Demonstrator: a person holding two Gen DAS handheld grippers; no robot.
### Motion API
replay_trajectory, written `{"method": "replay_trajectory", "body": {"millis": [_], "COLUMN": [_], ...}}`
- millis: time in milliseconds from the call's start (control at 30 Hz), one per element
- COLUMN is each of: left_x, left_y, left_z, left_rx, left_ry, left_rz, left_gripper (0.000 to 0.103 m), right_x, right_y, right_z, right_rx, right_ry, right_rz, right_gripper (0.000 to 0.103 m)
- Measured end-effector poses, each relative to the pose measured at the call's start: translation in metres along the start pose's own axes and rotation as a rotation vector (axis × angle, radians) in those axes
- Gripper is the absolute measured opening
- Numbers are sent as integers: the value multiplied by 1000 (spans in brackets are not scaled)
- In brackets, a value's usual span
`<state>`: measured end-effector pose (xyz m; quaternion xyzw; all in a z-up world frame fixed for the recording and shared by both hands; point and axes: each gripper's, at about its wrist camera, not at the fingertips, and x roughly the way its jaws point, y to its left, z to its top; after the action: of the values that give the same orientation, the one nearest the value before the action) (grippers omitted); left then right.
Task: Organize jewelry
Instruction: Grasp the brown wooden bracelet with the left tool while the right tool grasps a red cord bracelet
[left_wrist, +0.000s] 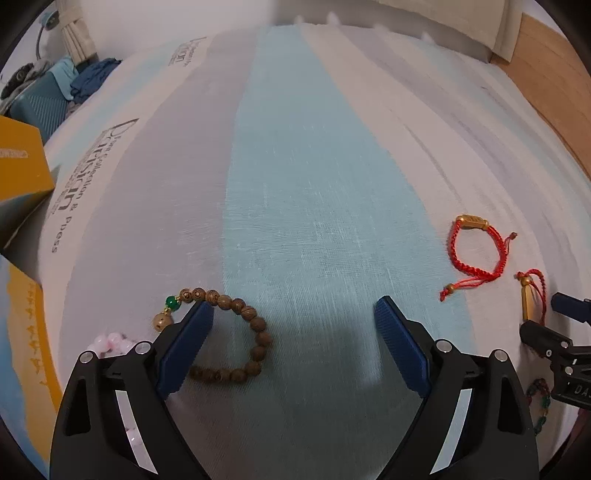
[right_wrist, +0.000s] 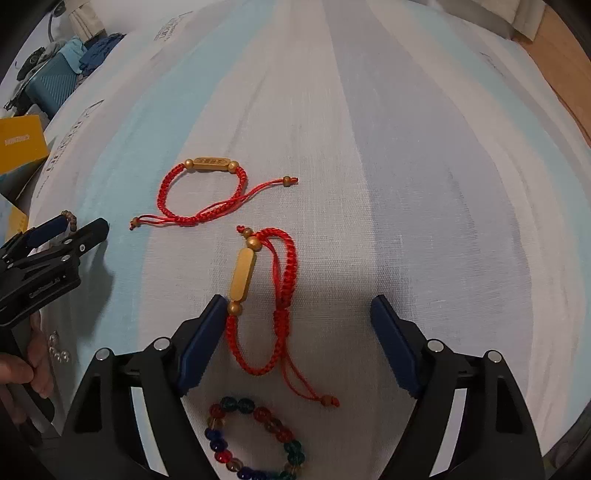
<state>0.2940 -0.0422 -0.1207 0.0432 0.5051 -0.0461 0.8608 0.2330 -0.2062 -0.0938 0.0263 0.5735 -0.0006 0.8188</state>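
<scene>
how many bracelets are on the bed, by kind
red cord bracelets: 2
wooden bead bracelet: 1
multicolour glass bead bracelet: 1
pink bead bracelet, partly hidden: 1
total: 5

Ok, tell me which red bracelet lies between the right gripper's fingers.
The near one, its plain gold bar running lengthwise by the right gripper's left finger. The other lies farther off.

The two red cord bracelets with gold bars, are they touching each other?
Apart. The right wrist view shows bare cloth between the far red bracelet and the near red bracelet, which lies between the open right gripper's fingers.
</scene>
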Motion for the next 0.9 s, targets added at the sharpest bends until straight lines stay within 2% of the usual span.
{"method": "replay_trajectory", "body": {"millis": [133,233,267,400,467,600,667,900], "left_x": [3,6,6,4,4,2,1,-13], "left_y": [-3,-3,-2,-9,-10,-3,1,9], "left_z": [2,3,2,-2,-3,-2,-1,3], "left_rx": [7,-5,-12,-7,-18,-59,-76,-76], "left_ry": [-3,-1,-1,-3,-1,6,10,-5], "left_rz": [5,0,-6,-9,-15,-33,-53,-88], "left_gripper": [82,77,74,57,47,18,10,7], "right_x": [0,-1,-1,-5,-7,-11,-14,-19], "right_y": [-1,-1,-1,-4,-4,-4,-6,-6], "right_z": [1,2,1,-5,-6,-7,-10,-10], "right_rx": [6,1,-2,-5,-4,3,4,20], "right_ry": [-11,-11,-12,-14,-12,-13,-15,-20], "right_rz": [6,8,7,6,14,28,32,51], "right_gripper": [61,46,38,15,10,8,8,8]}}
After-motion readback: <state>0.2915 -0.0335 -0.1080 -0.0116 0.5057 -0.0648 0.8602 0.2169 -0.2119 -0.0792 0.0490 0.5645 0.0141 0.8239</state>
